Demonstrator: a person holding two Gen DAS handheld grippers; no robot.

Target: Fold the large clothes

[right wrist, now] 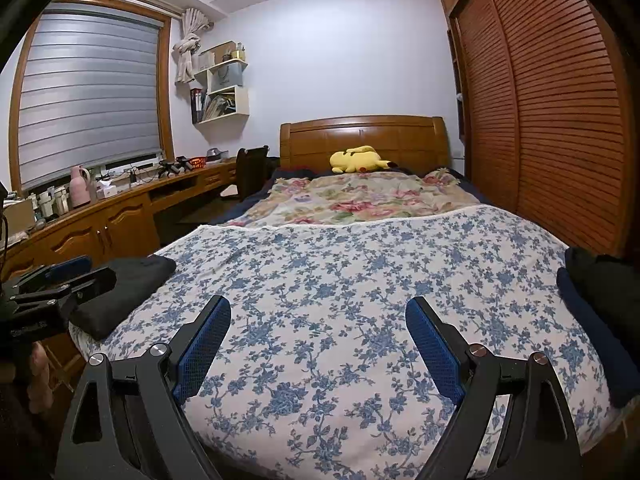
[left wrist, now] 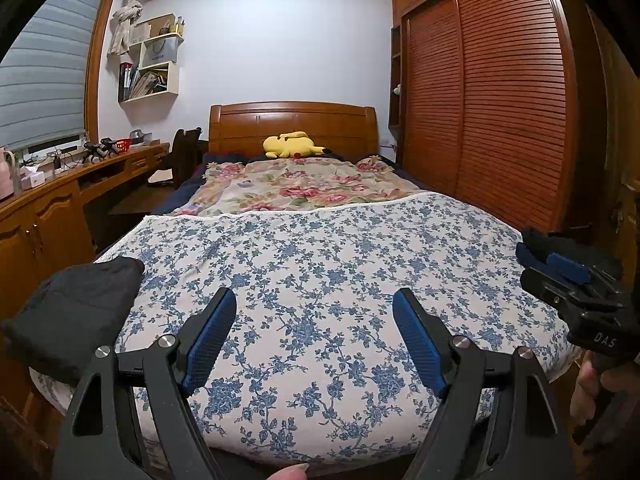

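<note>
A folded black garment (left wrist: 76,312) lies at the left edge of the bed on the blue-flowered sheet (left wrist: 320,264); it also shows in the right wrist view (right wrist: 124,292). Dark blue and black clothes (right wrist: 600,320) lie piled at the bed's right edge, partly hidden behind the right gripper in the left wrist view (left wrist: 536,248). My left gripper (left wrist: 314,300) is open and empty above the sheet near the bed's foot. My right gripper (right wrist: 318,308) is open and empty too, to the right of the left one.
A pink-flowered blanket (left wrist: 304,184) and a yellow plush toy (left wrist: 292,146) lie toward the wooden headboard (left wrist: 294,120). A long wooden desk (right wrist: 120,216) with clutter runs along the left wall. A slatted wardrobe (right wrist: 560,120) stands close on the right.
</note>
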